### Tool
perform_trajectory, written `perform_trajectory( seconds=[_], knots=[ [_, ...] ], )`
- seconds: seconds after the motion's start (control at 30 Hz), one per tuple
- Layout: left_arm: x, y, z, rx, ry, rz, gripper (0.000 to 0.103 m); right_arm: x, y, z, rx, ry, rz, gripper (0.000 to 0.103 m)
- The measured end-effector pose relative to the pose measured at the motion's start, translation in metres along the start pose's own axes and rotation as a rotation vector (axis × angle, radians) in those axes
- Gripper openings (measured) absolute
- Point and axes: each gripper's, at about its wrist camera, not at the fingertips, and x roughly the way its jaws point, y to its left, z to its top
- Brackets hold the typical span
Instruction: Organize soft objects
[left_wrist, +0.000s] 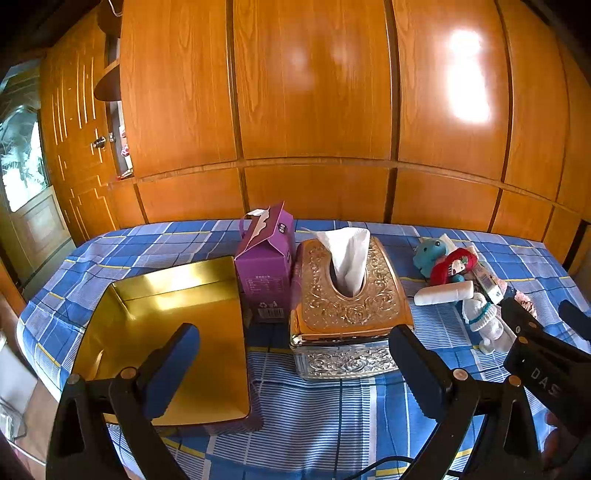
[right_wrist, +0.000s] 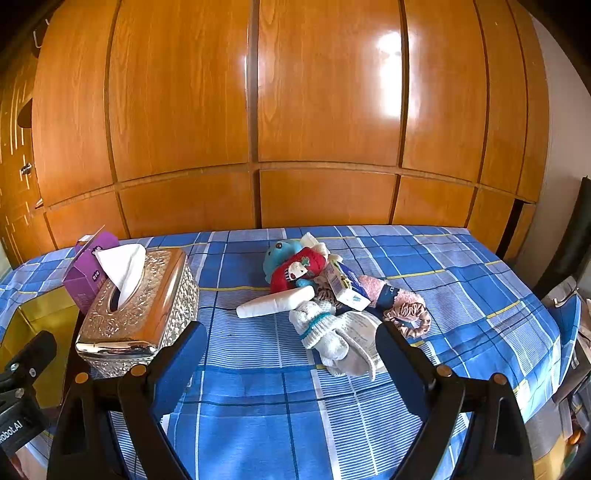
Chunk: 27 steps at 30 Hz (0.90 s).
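- A home bedroom: a bed under a blue plaid sheet (right_wrist: 258, 387) fills the foreground.
- Directly behind the sheet stands a glossy wooden wardrobe (right_wrist: 325, 110) spanning the whole wall.
- To the left of the wardrobe is a panelled wooden door (left_wrist: 77, 155) with a round knob.
- On the sheet sit an ornate tissue box (left_wrist: 343, 306) and plush toys (right_wrist: 291, 266).

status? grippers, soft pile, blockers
Left gripper open, empty. Right gripper open, empty, facing heap of plush toys and socks, untouched. Gold metal tray empty. Ornate metal tissue box between tray and heap.
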Motion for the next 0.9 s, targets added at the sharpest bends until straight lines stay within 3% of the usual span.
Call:
perform_trajectory(
  seconds=[0.73, 0.8, 0.9],
  knots=[
    [-0.001, -0.010, -0.001, 0.024, 0.008, -0.022, 0.103, 0.006, -0.013, -0.002, 0.024, 0.016, -0.008, 0.094],
    [0.000, -0.012, -0.001, 0.035, 0.008, -0.054, 0.103, 0.009, -0.019, -0.002, 0.030, 0.026, -0.006, 0.094],
    [-0.001, -0.011, 0.002, 0.049, -0.005, -0.183, 0.103, 0.013, -0.034, -0.004, 0.058, 0.043, -0.005, 0.094]
  ],
)
